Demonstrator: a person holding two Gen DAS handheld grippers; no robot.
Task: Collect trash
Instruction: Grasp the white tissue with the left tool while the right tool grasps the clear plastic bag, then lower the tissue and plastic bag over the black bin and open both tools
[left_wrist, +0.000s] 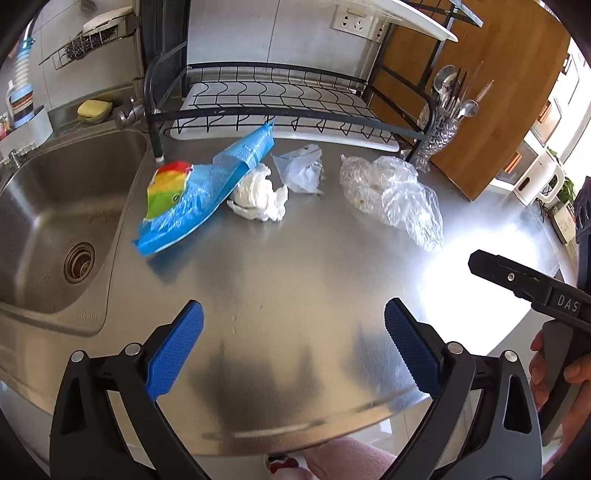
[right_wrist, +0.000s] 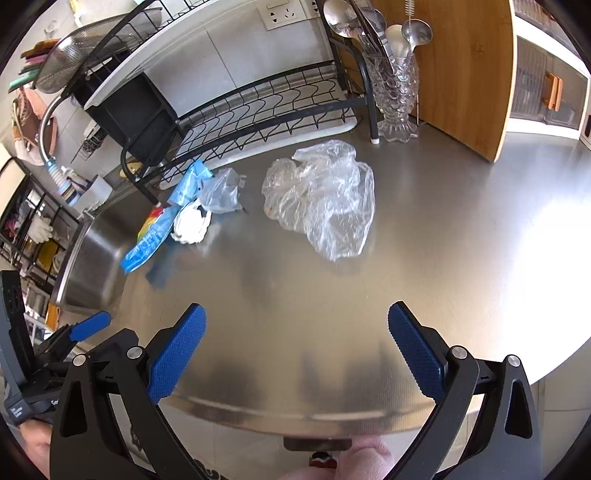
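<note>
Trash lies on a steel counter (left_wrist: 295, 288). A blue and rainbow wrapper (left_wrist: 199, 192) lies by the sink, also in the right wrist view (right_wrist: 155, 229). A crumpled white tissue (left_wrist: 258, 195) (right_wrist: 190, 225) touches it. A small clear bag (left_wrist: 301, 168) (right_wrist: 221, 192) lies behind. A large crumpled clear plastic bag (left_wrist: 395, 192) (right_wrist: 325, 199) lies to the right. My left gripper (left_wrist: 293, 350) is open and empty above the counter's near edge. My right gripper (right_wrist: 297, 350) is open and empty too, to its right.
A steel sink (left_wrist: 55, 221) is at the left. A black dish rack (left_wrist: 280, 107) stands at the back. A glass vase of cutlery (right_wrist: 395, 92) and a wooden board (right_wrist: 469, 66) stand at the back right.
</note>
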